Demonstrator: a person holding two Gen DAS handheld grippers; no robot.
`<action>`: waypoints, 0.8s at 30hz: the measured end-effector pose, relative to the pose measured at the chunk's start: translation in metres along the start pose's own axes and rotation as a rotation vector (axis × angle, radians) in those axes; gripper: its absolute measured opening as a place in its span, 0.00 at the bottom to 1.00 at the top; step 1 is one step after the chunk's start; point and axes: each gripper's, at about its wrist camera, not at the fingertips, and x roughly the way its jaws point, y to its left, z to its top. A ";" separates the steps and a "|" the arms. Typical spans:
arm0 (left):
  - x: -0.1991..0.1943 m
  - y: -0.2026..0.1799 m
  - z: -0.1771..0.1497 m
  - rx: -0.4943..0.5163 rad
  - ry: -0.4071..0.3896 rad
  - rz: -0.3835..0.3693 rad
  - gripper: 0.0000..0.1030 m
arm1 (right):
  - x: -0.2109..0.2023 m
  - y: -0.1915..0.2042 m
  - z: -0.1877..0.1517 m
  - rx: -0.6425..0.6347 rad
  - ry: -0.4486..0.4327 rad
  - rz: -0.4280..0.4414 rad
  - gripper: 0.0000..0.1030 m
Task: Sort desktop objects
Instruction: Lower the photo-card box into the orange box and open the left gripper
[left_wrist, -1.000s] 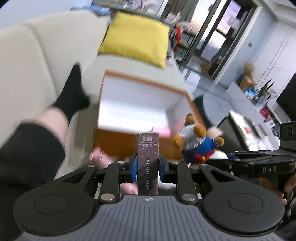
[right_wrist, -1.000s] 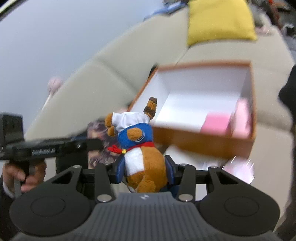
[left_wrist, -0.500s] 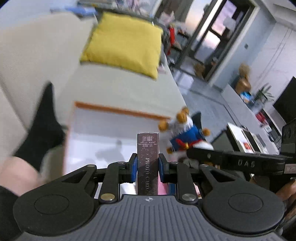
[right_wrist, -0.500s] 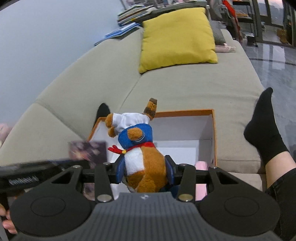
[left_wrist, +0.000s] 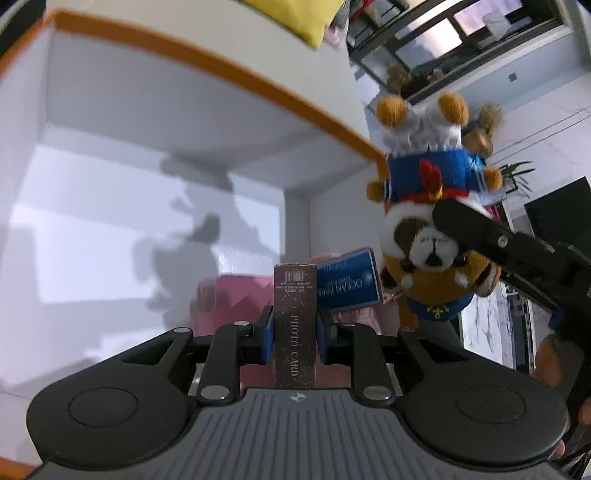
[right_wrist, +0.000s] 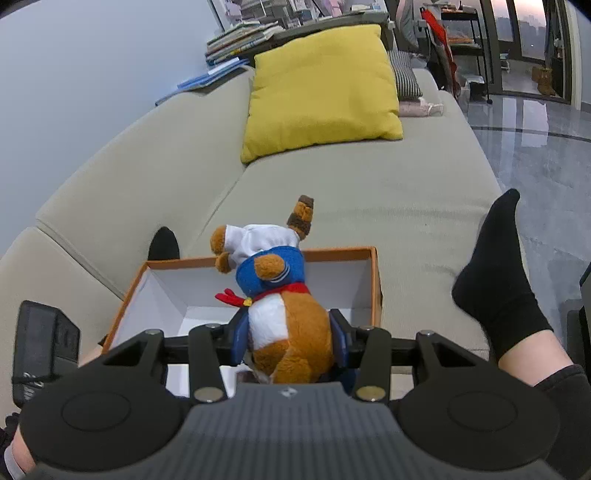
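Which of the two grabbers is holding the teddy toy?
The right gripper. Its blue pads squeeze the brown plush toy in the sailor outfit, over the orange-edged box. The left gripper holds a dark photo card box instead.

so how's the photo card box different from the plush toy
The photo card box is a slim, hard, dark brown block with printed lettering; the plush toy is soft, rounded, brown with a blue and white outfit. The box stands upright in the left gripper; the toy hangs head down in the right gripper. Both are clamped over the orange box.
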 end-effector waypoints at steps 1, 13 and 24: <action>0.004 0.001 0.000 -0.008 0.007 0.000 0.24 | 0.003 -0.001 -0.001 0.002 0.005 0.003 0.45; 0.028 -0.009 0.001 0.067 0.064 0.137 0.34 | 0.003 0.002 -0.007 -0.011 0.004 0.020 0.45; 0.009 -0.005 0.016 0.126 0.107 0.289 0.58 | -0.002 0.004 -0.010 -0.034 -0.015 -0.005 0.45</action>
